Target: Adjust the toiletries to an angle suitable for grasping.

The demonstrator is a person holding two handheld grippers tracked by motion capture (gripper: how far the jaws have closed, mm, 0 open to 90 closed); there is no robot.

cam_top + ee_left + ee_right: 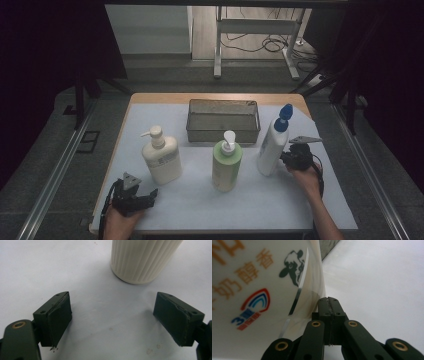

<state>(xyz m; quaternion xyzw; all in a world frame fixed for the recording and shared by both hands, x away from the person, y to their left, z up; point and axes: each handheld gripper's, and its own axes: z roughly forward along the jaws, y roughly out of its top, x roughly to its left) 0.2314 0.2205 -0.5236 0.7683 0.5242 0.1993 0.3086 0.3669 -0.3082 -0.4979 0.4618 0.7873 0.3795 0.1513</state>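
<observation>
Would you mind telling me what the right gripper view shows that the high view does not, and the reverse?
The right gripper view alone shows the print on the white bottle: a cow's head, orange characters and a red and blue logo, with the right gripper shut beside it. The high view alone shows its blue cap, the green bottle, the cream bottle and the left gripper. Both show the metal tray and the white table cover.

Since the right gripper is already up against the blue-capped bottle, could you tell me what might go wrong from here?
1. The right gripper is shut, pressing the leaning blue-capped bottle from one side; it could topple toward the green bottle.
2. The open left gripper faces the cream bottle low down, so a grasp there might tip it.
</observation>
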